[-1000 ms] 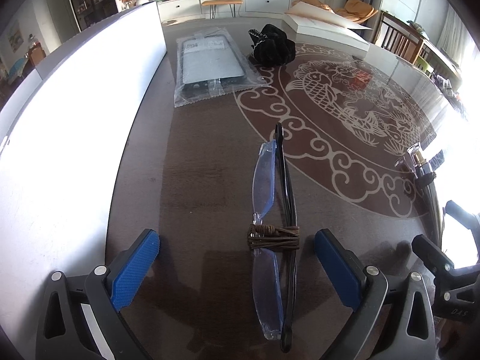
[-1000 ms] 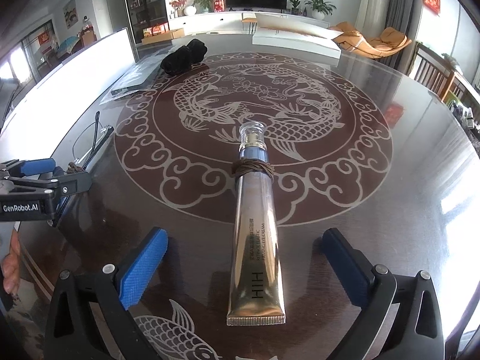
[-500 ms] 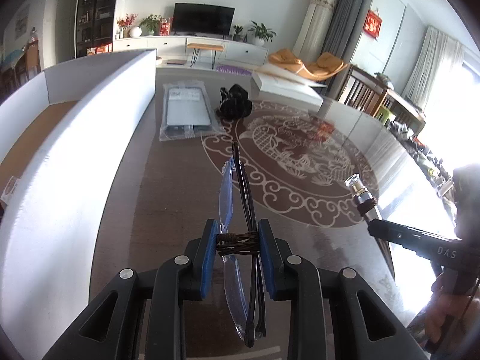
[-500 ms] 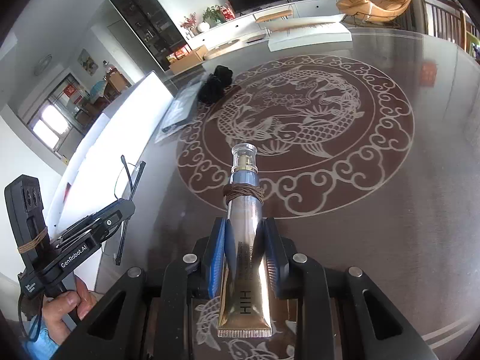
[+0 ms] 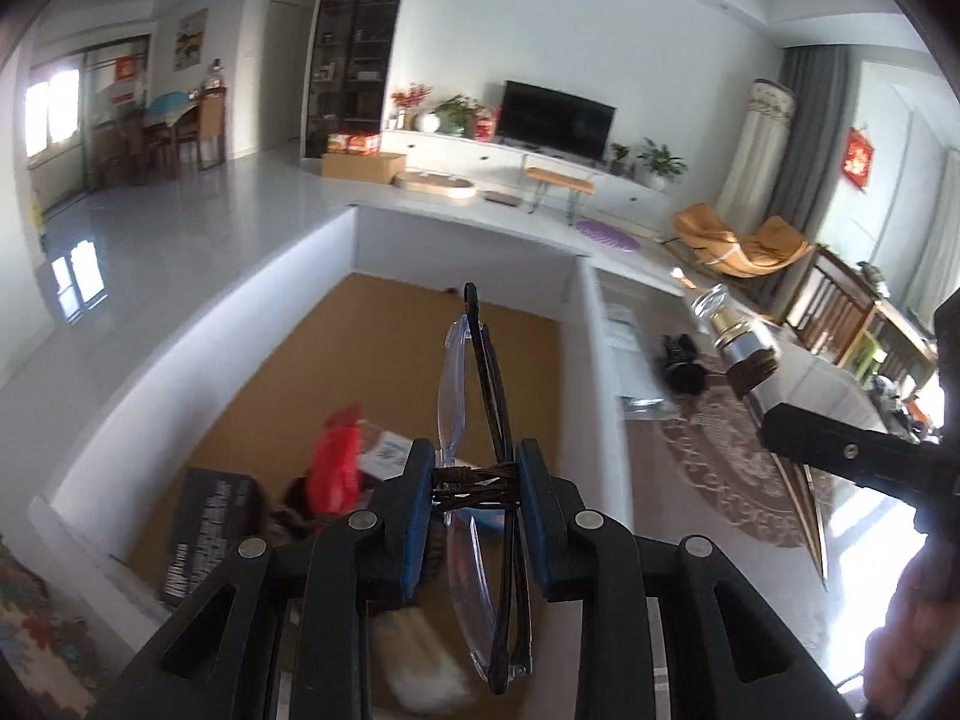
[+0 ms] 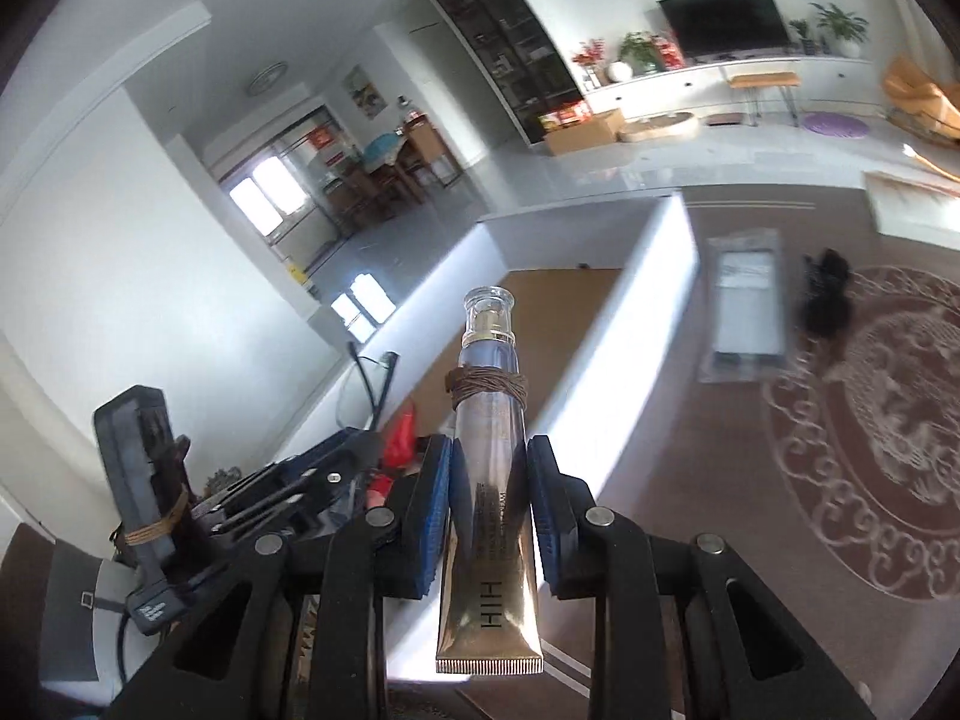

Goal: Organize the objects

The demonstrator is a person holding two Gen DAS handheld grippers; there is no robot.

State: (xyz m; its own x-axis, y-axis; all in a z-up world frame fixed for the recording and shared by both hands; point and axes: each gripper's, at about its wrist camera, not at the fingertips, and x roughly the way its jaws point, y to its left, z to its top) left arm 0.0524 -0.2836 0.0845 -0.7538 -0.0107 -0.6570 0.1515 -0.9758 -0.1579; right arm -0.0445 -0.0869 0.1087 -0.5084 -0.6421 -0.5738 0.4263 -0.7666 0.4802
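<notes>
The white-walled box [image 5: 600,360] beside the tabletop [image 6: 750,480] holds a red packet [image 5: 339,468], a dark carton [image 5: 204,528] and blurred items, while above it the left claw [image 5: 477,492] clamps folded glasses [image 5: 480,420] and the right claw [image 6: 489,504] clamps a gold tube [image 6: 489,540].

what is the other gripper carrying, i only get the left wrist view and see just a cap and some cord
Observer: The right gripper is shut on a gold tube, print reading HIH near its crimped end.
Operator: is it over the box yet
Observer: It hangs about over the box's white wall, the cap pointing toward the brown floor inside.
Operator: anything on the table i might miss
Observer: A flat clear packet lies beside that wall, a black bundle next to it.
</notes>
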